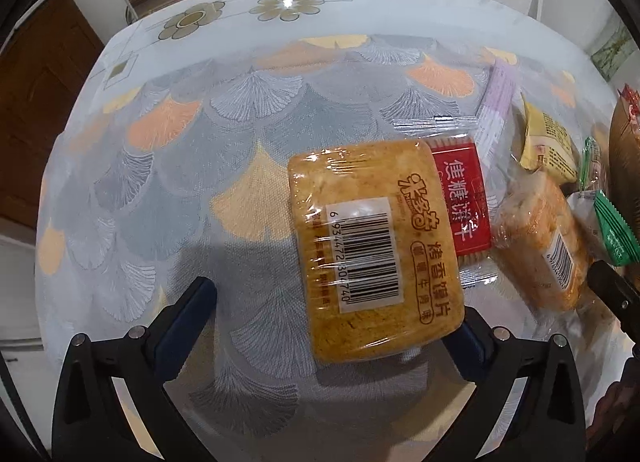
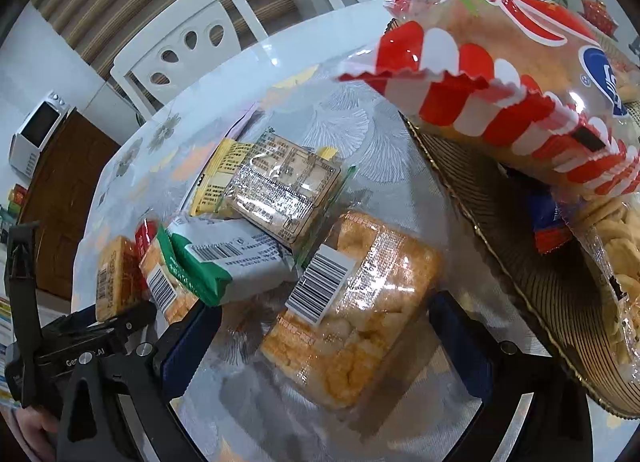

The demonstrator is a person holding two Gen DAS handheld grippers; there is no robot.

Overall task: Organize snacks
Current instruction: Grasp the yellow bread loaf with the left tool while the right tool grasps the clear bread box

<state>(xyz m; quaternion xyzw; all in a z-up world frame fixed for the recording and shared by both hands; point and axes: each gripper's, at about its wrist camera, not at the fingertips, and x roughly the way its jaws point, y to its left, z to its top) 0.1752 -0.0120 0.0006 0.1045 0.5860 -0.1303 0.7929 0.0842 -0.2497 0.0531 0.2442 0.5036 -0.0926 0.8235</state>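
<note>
My left gripper (image 1: pixel 328 326) is open over the table. A tan toasted-slice pack (image 1: pixel 372 250) with a barcode label lies between its fingers (image 1: pixel 188 310), its lower right corner at the right finger. The pack overlaps a red caramel-biscuit packet (image 1: pixel 464 197). My right gripper (image 2: pixel 326 342) is also open, with an orange rice-cracker pack (image 2: pixel 360 322) lying flat between its fingers (image 2: pixel 460 342), touching neither. A green-and-white packet (image 2: pixel 224 262), a clear biscuit pack (image 2: pixel 280 189) and a yellow packet (image 2: pixel 216 165) are piled just beyond it.
A woven basket (image 2: pixel 500 221) on the right holds a red-and-white striped bag (image 2: pixel 500 73), a blue-red packet (image 2: pixel 548 221) and a bag of twisted snacks (image 2: pixel 616 262). White chairs (image 2: pixel 180 49) stand behind the round table (image 1: pixel 160 181). A lilac packet (image 1: pixel 500 101) lies further back.
</note>
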